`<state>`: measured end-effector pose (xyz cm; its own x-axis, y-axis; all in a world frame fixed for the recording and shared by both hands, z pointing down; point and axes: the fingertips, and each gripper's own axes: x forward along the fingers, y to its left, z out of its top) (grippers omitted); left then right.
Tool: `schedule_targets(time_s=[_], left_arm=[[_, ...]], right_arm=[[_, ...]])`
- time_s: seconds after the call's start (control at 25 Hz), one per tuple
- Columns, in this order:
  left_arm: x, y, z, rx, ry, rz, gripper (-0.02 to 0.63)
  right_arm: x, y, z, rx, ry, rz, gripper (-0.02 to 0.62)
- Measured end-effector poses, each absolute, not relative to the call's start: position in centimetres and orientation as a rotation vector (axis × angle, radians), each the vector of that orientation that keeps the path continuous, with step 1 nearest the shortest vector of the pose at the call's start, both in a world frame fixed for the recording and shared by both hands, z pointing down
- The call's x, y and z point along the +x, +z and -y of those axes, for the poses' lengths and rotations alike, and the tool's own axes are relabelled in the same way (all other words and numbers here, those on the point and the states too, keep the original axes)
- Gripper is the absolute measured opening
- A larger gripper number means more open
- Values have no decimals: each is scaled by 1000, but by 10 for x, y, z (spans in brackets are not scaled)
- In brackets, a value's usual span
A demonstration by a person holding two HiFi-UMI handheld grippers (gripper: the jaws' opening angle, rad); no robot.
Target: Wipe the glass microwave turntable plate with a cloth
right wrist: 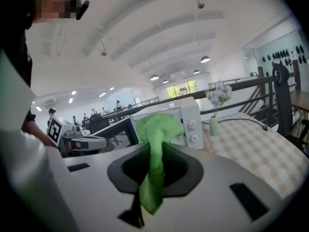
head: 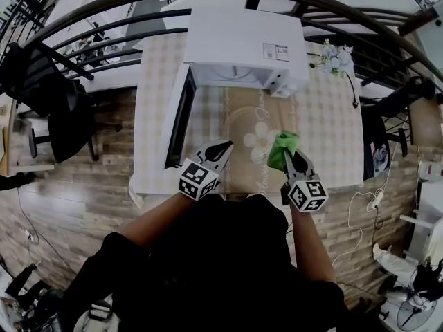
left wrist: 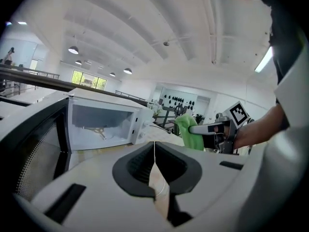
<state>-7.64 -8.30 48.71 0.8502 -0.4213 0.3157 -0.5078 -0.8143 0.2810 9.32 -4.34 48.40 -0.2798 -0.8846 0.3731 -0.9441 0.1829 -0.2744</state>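
The glass turntable plate [head: 257,126] lies over the checked table [head: 325,137], in front of the white microwave [head: 242,40]; its three-lobed hub shows through. My left gripper [head: 225,146] is at the plate's left rim. In the left gripper view the jaws [left wrist: 155,151] stand closed on a thin glass edge [left wrist: 159,178]. My right gripper [head: 287,154] is shut on a green cloth [head: 284,146], which sits at the plate's right side. In the right gripper view the cloth [right wrist: 154,129] bunches above the jaws and hangs down between them.
The microwave door [head: 180,116] stands open to the left, and its cavity [left wrist: 101,120] holds no plate. A small vase of flowers [head: 334,57] and a cable [head: 354,88] sit at the table's back right. A dark chair [head: 48,95] stands to the left.
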Motion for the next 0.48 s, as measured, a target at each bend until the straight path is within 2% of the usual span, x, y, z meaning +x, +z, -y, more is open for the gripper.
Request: schedule_targets(time_s=[0.48], left_arm=[[-55, 388, 74, 2811, 139, 855, 21]], right_arm=[[80, 355, 37, 1640, 302, 2651, 51]])
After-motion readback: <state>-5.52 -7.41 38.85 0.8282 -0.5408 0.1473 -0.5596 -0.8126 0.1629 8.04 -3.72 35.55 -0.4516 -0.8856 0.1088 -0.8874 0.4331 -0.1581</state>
